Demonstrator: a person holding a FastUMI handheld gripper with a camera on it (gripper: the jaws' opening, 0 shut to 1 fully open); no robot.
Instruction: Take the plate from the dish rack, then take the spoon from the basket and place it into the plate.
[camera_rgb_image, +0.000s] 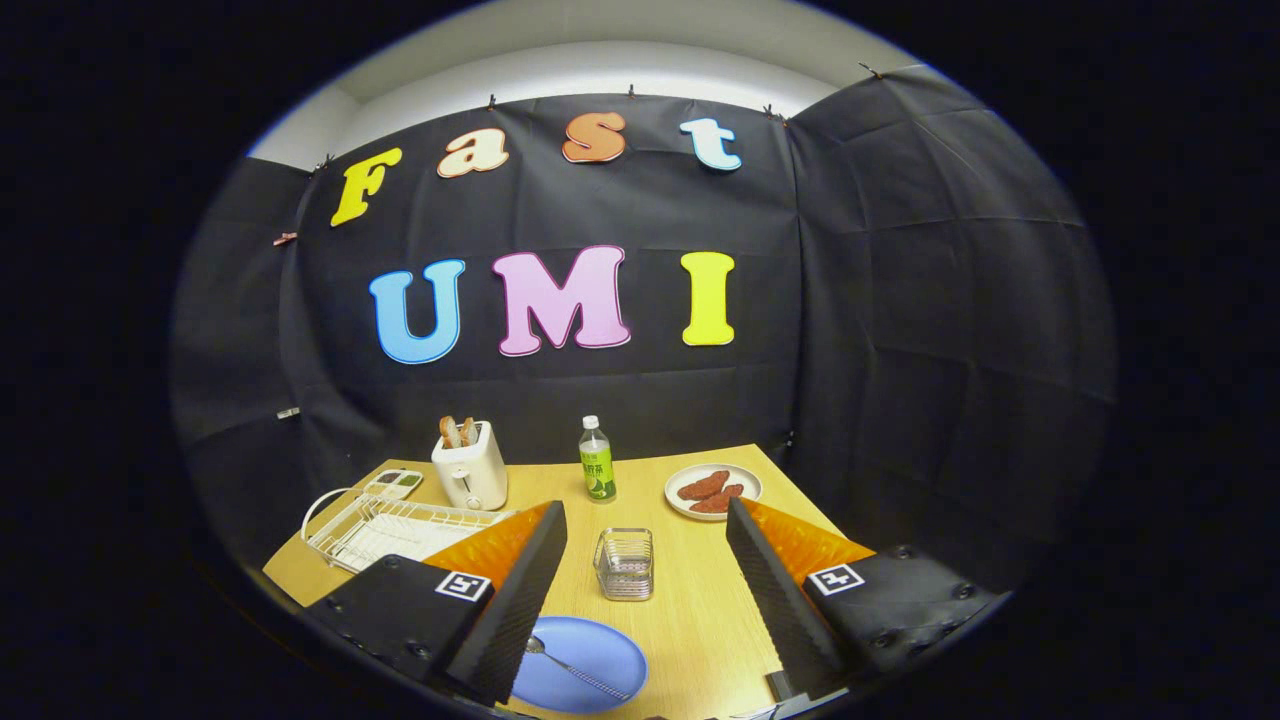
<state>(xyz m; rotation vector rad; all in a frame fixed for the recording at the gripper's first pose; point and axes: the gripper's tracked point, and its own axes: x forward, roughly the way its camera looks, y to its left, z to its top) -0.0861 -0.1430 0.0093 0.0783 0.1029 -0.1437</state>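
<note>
spoon: the slim metal spoon (568, 666) lies in the round blue plate (590, 665), between the fingers.
gripper: your gripper (640, 600) is open, holding nothing.
step: looks finished; back away straight, clear of the wire mesh basket (624, 563).

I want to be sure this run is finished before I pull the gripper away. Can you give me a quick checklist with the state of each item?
1. Plate out of the dish rack and on the table: ok.
2. Spoon lying in the plate: ok.
3. Basket holds no spoon: ok, it looks empty.
4. Gripper open, nothing between the fingers: ok.
5. Spoon fully inside the plate's rim: cannot tell, a finger hides the plate's near-left edge.
</note>
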